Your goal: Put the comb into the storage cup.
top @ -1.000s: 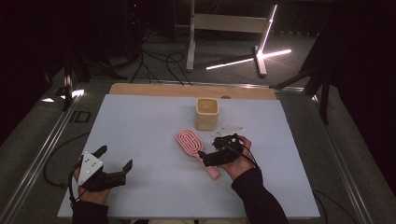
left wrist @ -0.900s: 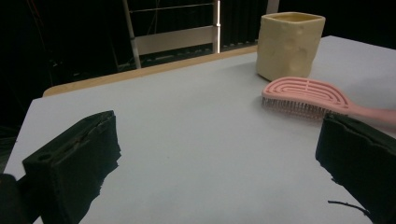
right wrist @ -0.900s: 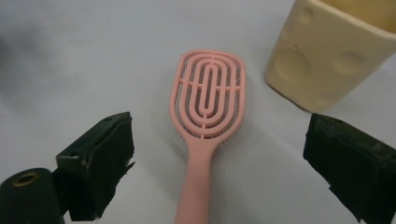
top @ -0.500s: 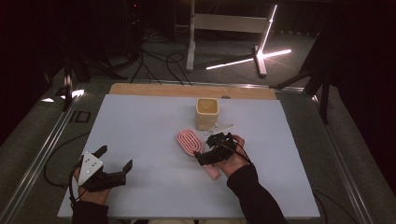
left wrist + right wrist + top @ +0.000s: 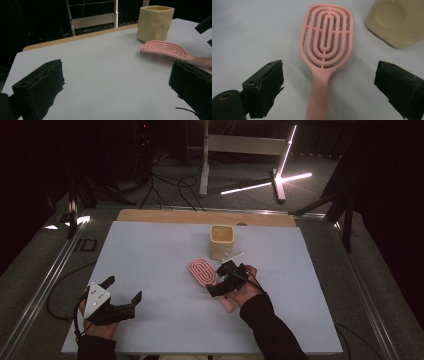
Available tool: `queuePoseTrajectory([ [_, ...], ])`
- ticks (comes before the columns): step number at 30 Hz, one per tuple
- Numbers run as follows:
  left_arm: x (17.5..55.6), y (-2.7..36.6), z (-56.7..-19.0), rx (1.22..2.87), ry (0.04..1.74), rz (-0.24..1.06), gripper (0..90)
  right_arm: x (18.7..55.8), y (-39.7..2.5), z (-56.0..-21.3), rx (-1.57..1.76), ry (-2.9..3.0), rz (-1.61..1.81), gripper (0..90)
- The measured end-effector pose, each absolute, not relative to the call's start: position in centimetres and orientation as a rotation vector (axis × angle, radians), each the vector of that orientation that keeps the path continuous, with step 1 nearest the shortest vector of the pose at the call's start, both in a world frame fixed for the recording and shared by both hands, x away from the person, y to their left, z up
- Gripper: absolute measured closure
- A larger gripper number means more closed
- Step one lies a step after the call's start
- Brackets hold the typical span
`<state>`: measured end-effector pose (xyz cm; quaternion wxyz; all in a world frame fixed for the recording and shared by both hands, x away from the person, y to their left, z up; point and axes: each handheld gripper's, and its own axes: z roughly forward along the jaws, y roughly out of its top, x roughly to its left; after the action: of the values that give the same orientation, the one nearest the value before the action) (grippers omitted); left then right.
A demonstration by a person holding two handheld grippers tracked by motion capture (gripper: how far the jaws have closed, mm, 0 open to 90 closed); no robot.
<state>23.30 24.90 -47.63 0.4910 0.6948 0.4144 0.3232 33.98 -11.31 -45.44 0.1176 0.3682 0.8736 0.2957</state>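
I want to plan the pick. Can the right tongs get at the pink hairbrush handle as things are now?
Probably yes. The right tongs are open, one jaw on each side of the pink hairbrush handle, with nothing between. The beige cup stands apart.

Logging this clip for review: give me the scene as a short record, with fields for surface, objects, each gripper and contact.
surface: pale table
objects: pink hairbrush, bristles down; cream cup upright behind it
right gripper: open, jaws either side of the brush handle, above it
left gripper: open, near the table's front left, nothing between its jaws
contact: neither gripper appears to touch the hairbrush
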Motion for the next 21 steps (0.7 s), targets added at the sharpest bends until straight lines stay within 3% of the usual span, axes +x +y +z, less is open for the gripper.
queuePoseTrajectory([
  [21, 23.4, 24.9, -47.7, 1.690, 1.008, 0.782, 0.1, 35.1, -10.2, -47.1, 1.094, 2.621, 0.764, 10.4],
])
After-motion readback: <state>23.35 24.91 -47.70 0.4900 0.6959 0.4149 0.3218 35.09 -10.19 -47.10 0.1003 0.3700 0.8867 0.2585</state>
